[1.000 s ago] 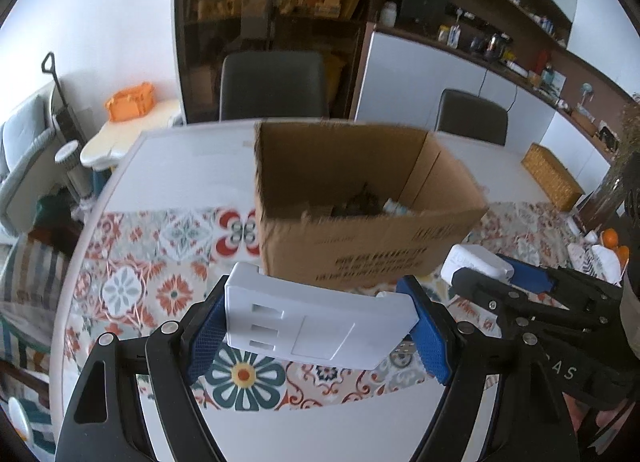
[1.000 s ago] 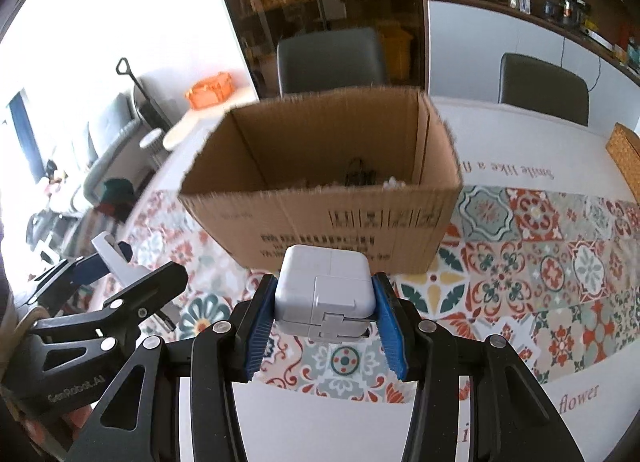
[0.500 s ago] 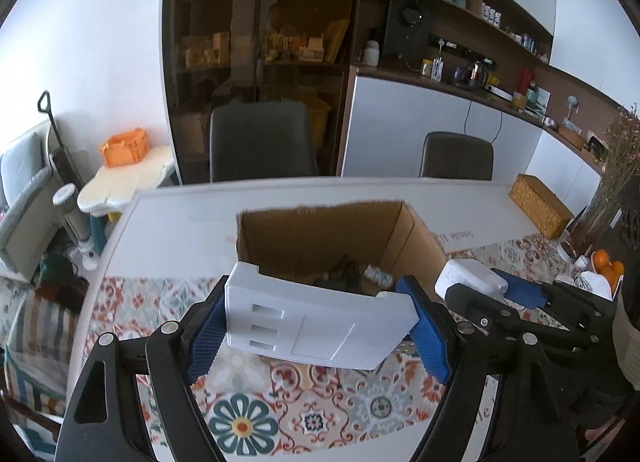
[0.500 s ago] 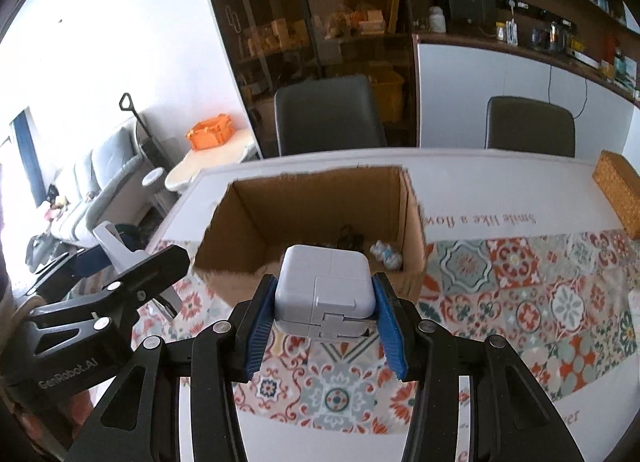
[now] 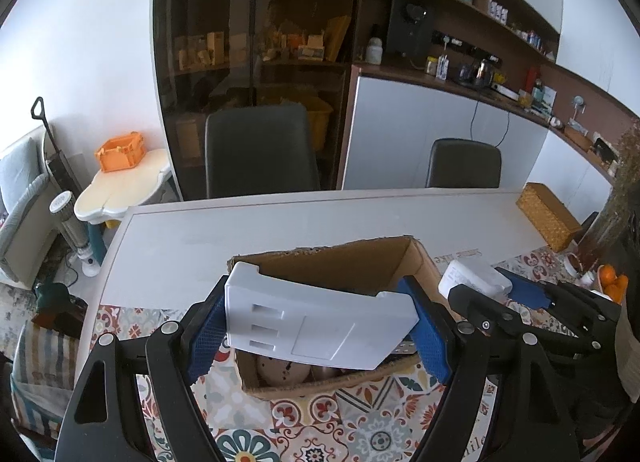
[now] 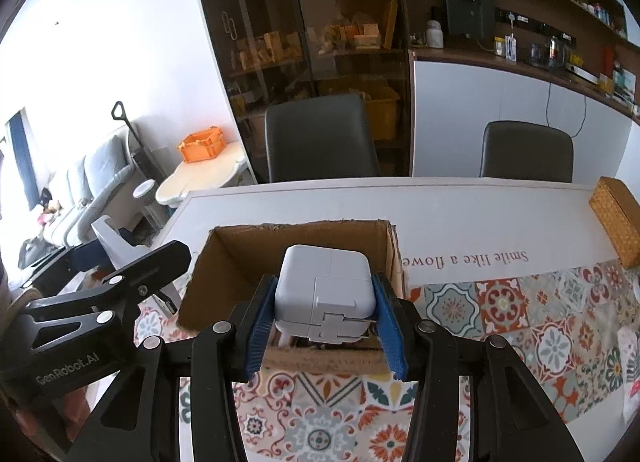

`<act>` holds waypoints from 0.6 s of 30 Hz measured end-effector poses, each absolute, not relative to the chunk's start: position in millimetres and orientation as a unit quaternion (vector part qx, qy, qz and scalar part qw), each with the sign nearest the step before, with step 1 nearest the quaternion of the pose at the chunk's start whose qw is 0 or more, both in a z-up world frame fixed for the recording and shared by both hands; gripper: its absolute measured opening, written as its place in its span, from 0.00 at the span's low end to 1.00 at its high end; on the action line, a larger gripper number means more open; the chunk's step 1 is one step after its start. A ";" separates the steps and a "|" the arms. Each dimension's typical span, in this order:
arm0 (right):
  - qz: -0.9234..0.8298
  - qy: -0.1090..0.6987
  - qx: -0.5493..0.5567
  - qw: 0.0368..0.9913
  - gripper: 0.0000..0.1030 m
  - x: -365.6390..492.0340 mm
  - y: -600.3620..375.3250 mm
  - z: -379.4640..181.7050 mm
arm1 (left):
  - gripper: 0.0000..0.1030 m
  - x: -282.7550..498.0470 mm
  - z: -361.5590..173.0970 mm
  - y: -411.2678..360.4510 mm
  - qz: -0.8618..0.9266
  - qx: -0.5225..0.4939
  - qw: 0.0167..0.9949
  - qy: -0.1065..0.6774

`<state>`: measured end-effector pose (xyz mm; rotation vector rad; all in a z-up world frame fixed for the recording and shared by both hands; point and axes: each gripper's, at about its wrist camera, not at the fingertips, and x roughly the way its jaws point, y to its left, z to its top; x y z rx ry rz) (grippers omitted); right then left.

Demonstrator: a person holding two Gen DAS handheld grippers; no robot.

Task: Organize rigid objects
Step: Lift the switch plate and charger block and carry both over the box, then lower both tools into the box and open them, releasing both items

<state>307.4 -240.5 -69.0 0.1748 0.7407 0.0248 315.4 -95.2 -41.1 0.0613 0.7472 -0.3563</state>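
While both grippers sit over the open brown cardboard box (image 5: 340, 274), each view catches something the other misses. Left wrist view: left gripper (image 5: 318, 332) clamped on a flat white plastic wall-switch plate (image 5: 316, 326), blue pads pressing its two short ends, plate across lower centre of frame above the box's near wall. Under the plate, inside the box, two round brownish items show, too dim to identify. Right gripper (image 5: 476, 288) appears at mid right with a white block between its fingers. A woven tan rectangular basket (image 5: 546, 216) sits on the white tabletop (image 5: 280, 230) at right; oranges (image 5: 612, 280) at far right edge.

Right wrist view: right gripper (image 6: 324, 310) clenched on a white square power adapter (image 6: 326, 294), centre frame, over the box (image 6: 288, 246) opening. Box contents are hidden behind the adapter. Printed lettering on the table cover reads upside down, right of the box. Left gripper (image 6: 116, 258) shows at left edge, only an edge of its plate visible.

Count: two grippers, two held white items, one box, one basket, two dark chairs (image 6: 320, 138) behind the table, one orange crate (image 6: 200, 146) on a pale side table.
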 end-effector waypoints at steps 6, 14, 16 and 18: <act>0.007 0.387 0.088 0.918 0.46 332.8 -246.1 -78.2 | 0.79 342.1 -48.2 -104.5 -0.164 0.043 0.908 0.383; -0.005 0.402 0.084 0.912 0.46 352.1 -249.3 -86.1 | 0.79 374.6 -72.5 -109.3 -0.156 0.044 0.887 0.432; -0.007 0.406 0.079 0.911 0.46 356.4 -248.6 -88.0 | 0.80 379.3 -77.8 -110.0 -0.153 0.045 0.883 0.442; -0.008 0.409 0.075 0.909 0.46 359.1 -247.0 -90.1 | 0.80 380.3 -81.9 -107.1 -0.141 0.047 0.881 0.448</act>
